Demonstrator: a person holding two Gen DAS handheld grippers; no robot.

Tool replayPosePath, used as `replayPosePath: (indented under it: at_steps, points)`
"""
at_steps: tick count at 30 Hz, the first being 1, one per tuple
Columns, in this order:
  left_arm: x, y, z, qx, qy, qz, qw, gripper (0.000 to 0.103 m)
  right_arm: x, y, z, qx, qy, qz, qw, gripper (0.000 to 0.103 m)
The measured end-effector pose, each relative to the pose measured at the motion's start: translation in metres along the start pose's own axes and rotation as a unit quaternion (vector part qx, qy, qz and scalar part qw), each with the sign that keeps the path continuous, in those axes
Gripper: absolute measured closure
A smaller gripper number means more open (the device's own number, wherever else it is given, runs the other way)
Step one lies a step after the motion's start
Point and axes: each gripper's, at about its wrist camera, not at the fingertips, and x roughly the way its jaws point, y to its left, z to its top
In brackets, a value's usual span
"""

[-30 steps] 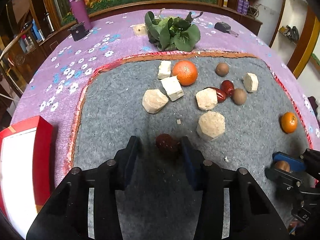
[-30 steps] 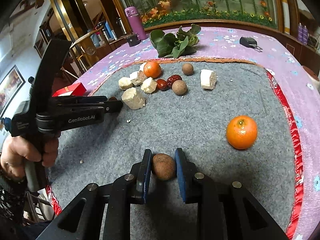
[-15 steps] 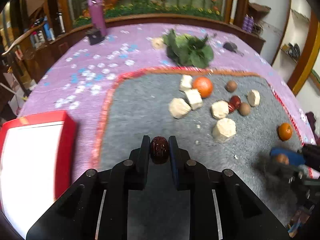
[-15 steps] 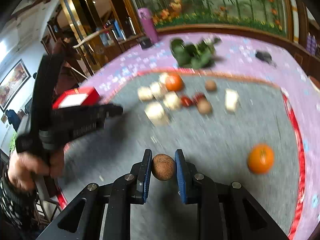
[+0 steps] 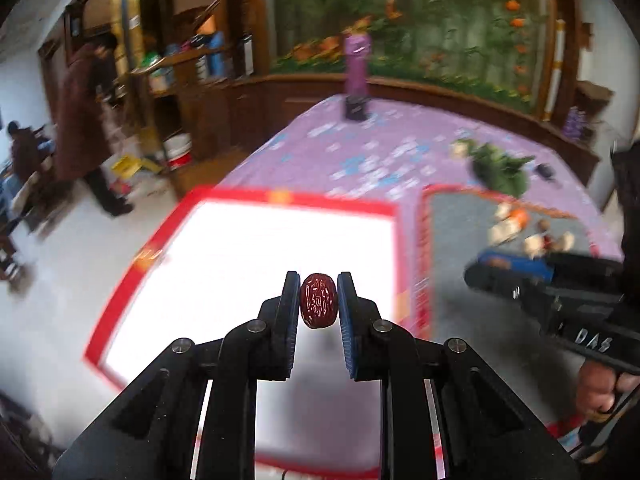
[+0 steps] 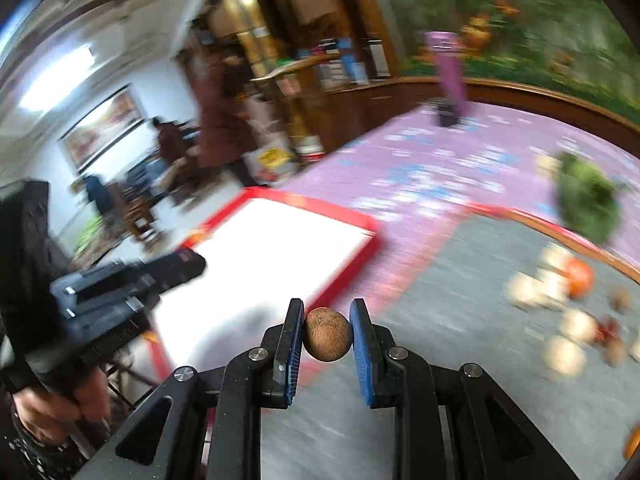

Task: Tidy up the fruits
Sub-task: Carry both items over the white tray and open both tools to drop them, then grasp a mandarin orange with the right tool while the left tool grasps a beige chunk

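The left gripper (image 5: pixel 319 305) is clamping a dark red date (image 5: pixel 319 300) between its two blue pads, with the wrinkled fruit sitting upright at the fingertips and clear of any surface. Directly beneath and ahead of this gripper a red-rimmed tray (image 5: pixel 256 197) with a bright white inside is lying on the purple flowered cloth (image 5: pixel 360 148).

The right gripper (image 6: pixel 327 334) is pinching a round brown fruit (image 6: pixel 328 339) at its tips, both pads pressing on its sides. Under it the grey mat (image 6: pixel 460 320) is spreading out, and the tray (image 6: pixel 352 264) is lying ahead and to its left, just past the mat's red edge.

Each gripper is showing in the other's view: the right one (image 5: pixel 496 268) is reaching in from the right of the left gripper, over the mat (image 5: pixel 452 240), and the left one (image 6: pixel 192 264) is coming in from the left, its tip over the tray's near corner. A hand (image 6: pixel 60 408) is gripping its handle.

Far ahead and right of both grippers, blurred pale chunks (image 6: pixel 568 354), an orange (image 6: pixel 580 278) and small brown fruits are lying on the mat, with green leaves (image 6: pixel 588 204) beyond them on the cloth. A purple bottle (image 5: pixel 357 66) is standing at the cloth's far edge. People are standing in the room to the left, too blurred to tell more.
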Motion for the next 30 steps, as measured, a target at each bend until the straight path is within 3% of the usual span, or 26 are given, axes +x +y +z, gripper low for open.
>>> replayPosePath:
  at_steps: [4,8,11,13,16,21,27,30]
  points:
    - [0.011,0.026,-0.018,-0.023,0.033,0.022,0.9990,0.085,0.046,0.040,0.006,-0.021,0.029,0.037,0.999,0.081]
    - [0.009,0.031,-0.027,-0.018,0.039,0.054,0.9976,0.082,0.074,0.047,0.011,-0.015,0.062,0.059,0.996,0.080]
    - [0.002,0.030,-0.029,-0.010,0.034,0.063,0.9974,0.072,0.059,0.035,0.018,0.010,0.037,0.064,0.997,0.072]
    - [-0.003,0.027,-0.025,-0.014,0.020,0.058,0.9980,0.055,0.031,0.018,0.020,0.028,0.000,0.073,0.997,0.065]
    - [-0.010,0.006,-0.017,-0.003,-0.002,0.022,0.9998,0.043,-0.018,-0.023,0.017,0.061,-0.054,0.030,0.996,0.063]
    - [-0.002,-0.063,-0.006,0.064,0.008,-0.083,0.9945,0.043,-0.107,-0.107,-0.015,0.137,-0.094,-0.059,0.984,0.059]
    - [0.020,-0.156,0.013,0.139,0.011,-0.155,0.9780,0.043,-0.188,-0.189,-0.077,0.232,-0.081,-0.189,0.951,0.059]
    - [0.033,-0.194,0.019,0.154,0.031,-0.186,0.9699,0.043,-0.196,-0.205,-0.101,0.259,-0.061,-0.198,0.943,0.059]
